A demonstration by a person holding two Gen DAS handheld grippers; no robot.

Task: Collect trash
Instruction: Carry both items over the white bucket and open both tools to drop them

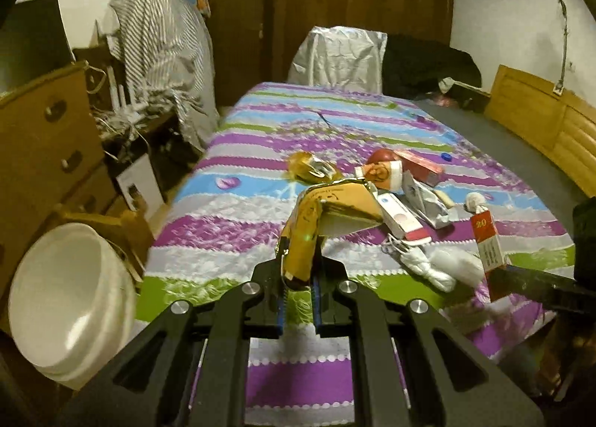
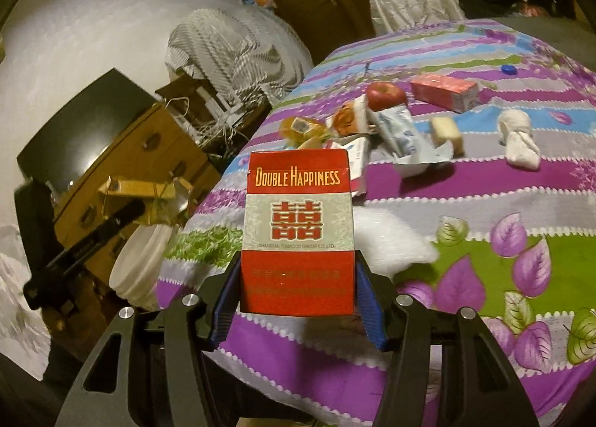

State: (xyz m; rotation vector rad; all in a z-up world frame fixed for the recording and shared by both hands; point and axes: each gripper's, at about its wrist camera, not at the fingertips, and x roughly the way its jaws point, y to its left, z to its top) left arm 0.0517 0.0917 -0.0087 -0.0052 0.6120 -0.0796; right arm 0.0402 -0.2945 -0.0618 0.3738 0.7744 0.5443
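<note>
Your left hand-held gripper [image 1: 300, 270] is clenched on a yellow wrapper [image 1: 316, 218] above the bed [image 1: 238, 173]. Your right hand-held gripper [image 2: 298, 300] grasps a red cigarette pack [image 2: 298, 233]. A white bin [image 1: 67, 300] stands left of the bed.

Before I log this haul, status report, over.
Left gripper shut on yellow wrapper. Right gripper shut on red pack. White bin beside bed, path clear.

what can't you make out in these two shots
- White bin inside: left wrist view shows only its wall; right wrist view, blurred.
- Red cigarette pack bottom print: right wrist view, too blurred to read.
- Yellow carton lower end: left wrist view, hidden between gripper fingers.
</note>
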